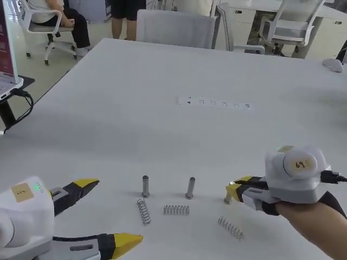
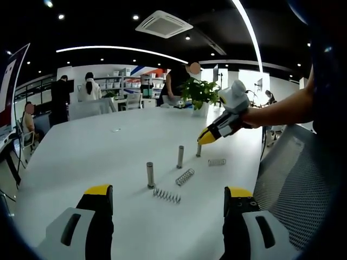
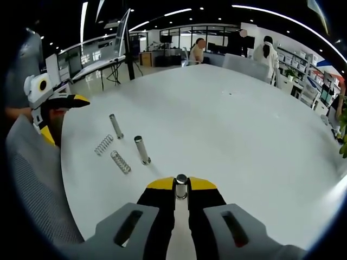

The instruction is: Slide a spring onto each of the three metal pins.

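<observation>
Two metal pins (image 1: 145,186) (image 1: 190,187) stand upright on the white table (image 1: 162,124). A third pin (image 3: 181,190) is upright between the jaws of my right gripper (image 3: 181,183), which is shut on it; that gripper (image 1: 234,193) sits right of the other pins. Three springs lie loose on the table: one (image 1: 143,210) by the left pin, one (image 1: 176,209) below the middle pin, one (image 1: 230,227) under the right gripper. My left gripper (image 1: 108,212) (image 2: 168,192) is open at the near left, short of the pins (image 2: 150,174) (image 2: 180,156), with nothing between its jaws.
Grey and white office chairs (image 1: 176,27) stand along the table's far edge, and people sit or stand beyond it. A row of small marks (image 1: 214,102) lies mid-table. A cable and stand (image 1: 16,97) are off the left edge.
</observation>
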Demonstrator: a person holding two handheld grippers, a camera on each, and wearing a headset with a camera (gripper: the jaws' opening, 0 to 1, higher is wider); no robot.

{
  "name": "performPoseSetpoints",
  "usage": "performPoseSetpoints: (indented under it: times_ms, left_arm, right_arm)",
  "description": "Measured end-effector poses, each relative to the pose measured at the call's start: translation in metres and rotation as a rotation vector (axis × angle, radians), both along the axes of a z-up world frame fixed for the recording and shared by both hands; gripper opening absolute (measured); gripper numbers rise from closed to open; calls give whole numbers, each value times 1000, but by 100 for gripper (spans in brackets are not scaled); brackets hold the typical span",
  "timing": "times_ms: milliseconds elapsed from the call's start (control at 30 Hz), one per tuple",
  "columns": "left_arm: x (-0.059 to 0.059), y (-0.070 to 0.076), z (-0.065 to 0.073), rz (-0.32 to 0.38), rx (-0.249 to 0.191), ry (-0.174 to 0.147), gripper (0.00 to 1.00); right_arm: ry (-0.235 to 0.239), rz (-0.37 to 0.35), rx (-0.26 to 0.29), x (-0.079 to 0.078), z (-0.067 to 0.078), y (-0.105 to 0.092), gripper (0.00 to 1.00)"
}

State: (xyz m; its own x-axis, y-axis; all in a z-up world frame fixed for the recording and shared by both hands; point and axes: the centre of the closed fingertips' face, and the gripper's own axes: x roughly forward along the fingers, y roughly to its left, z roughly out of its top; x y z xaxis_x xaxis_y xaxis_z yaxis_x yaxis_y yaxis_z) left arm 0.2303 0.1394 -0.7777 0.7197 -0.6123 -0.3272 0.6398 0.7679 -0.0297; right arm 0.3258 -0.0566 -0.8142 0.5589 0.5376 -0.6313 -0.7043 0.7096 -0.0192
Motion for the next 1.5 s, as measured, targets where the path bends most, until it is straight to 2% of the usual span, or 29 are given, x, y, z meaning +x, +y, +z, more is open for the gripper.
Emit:
performPoseSetpoints:
  times_ms: [267, 700, 933, 1067, 1100, 1233, 1300, 1367, 1500]
  left_arm:
    - [-1, -1, 0, 0, 2, -1, 81]
    - [-2, -1, 2, -1, 2, -2, 81]
    - [-2, -3, 2, -5, 4, -1, 81]
    - [-1, -3, 2, -5, 2, -2, 81]
    - [-1, -4, 2, -6, 2, -2, 81]
    - [-1, -5, 2, -8, -1, 0, 81]
    - [-1, -5, 2, -9, 1, -2, 81]
    - [-1, -5, 2, -7, -2, -2, 81]
    - [-1, -4, 2, -6, 1, -3, 81]
  right_arm:
    - [-5, 7, -11, 0, 0, -1, 6]
    - [-9, 10, -18, -3, 4, -2, 14]
    - [-8, -22, -28, -7, 10, -17, 14]
    - [37, -29, -44, -18, 6, -25, 12]
    - [45, -19, -45, -22, 6, -25, 12]
    - [126, 44, -76, -42, -2, -16, 12]
    - [123, 57, -84, -45, -1, -11, 11]
    - [156, 74, -86, -51, -3, -4, 11]
    - [179, 118, -119, -56, -10, 6, 11]
